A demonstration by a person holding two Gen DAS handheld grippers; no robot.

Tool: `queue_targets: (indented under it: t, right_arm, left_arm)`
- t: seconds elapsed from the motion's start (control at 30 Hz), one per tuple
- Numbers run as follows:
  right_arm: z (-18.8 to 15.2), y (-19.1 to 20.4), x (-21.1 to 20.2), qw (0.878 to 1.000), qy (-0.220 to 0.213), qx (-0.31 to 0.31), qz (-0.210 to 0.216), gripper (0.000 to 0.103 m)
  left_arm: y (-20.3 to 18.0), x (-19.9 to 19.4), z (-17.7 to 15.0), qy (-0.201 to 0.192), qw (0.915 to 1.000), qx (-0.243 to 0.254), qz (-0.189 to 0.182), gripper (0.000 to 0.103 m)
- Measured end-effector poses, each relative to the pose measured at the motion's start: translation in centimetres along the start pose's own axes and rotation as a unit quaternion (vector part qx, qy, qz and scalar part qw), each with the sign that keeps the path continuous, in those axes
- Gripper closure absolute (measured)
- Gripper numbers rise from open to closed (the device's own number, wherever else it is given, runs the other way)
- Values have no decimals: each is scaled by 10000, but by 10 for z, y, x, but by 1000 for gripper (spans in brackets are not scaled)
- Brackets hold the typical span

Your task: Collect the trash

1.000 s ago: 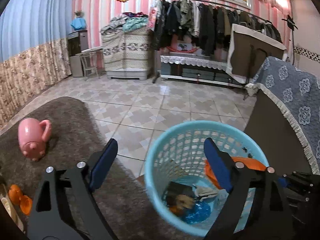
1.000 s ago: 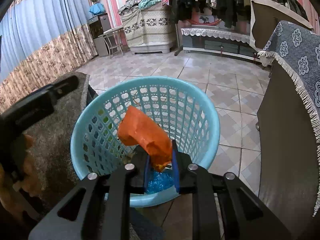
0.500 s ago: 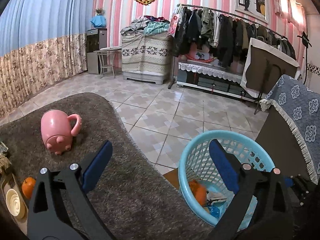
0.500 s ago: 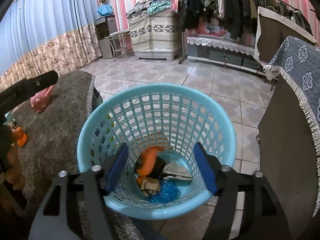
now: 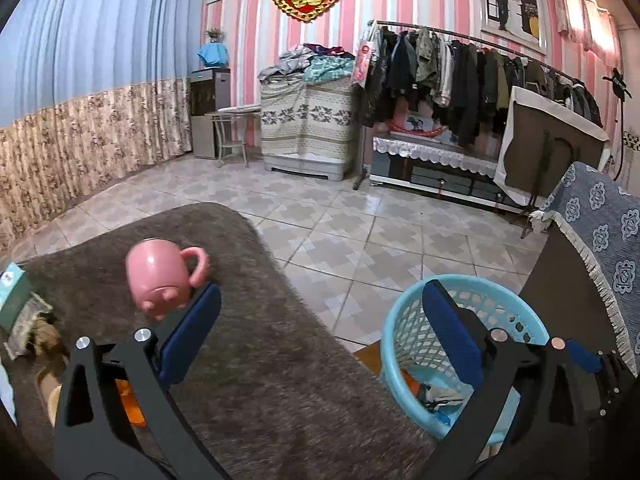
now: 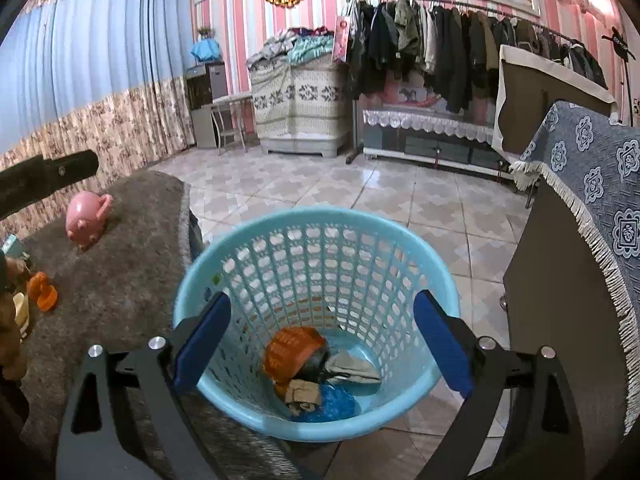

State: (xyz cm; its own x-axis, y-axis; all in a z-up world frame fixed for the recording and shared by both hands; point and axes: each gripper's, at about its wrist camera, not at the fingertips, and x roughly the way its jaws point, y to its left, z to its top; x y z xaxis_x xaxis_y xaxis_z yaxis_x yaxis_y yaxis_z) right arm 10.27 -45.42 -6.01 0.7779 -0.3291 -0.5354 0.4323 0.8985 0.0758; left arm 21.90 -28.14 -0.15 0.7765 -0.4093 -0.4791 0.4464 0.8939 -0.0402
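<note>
Orange wrapper dropped into basket; right tongs opening, empty.

We've got 2 matching grippers: left gripper & right gripper, each w/ black cut-out arms, blue pads on fingers, silver rivets at pivots; left's far-right rivet looks copper.
</note>
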Motion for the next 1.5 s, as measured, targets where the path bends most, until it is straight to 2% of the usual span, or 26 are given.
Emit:
queue_targets:
  t: [0.2,0.37,0.63,0.83,1.07,1.33,1.5]
  right_arm:
    - [-1,21,-17,9991,-292,-78,305,12]
    - [-2,40,-21,9977,-343,-262,518,11]
    - [-1,80,-30,9938,-404,-436,938,11]
    - [-10,124,-33,9877,-368,-904,1218,11]
    - [-17,170,-24,9783,-204,-1332,1575,11]
    - [-22,227,6,9640,159,-1634,2090,11]
    - [-32,265,30,9522,507,-2076,2183,11]
  left_arm:
    - [20,-30,0,-119,9993,100,327,6]
    - [39,-60,-4,-249,9978,132,597,6]
    - [122,-97,-23,-95,9926,-577,1068,6]
    - [178,-121,-54,-16,9823,-569,1786,6]
    - [248,-143,-92,189,9677,-1011,2303,6]
    - [296,-148,-124,449,9550,-1332,2613,6]
    - [316,-152,-139,502,9488,-1533,2714,6]
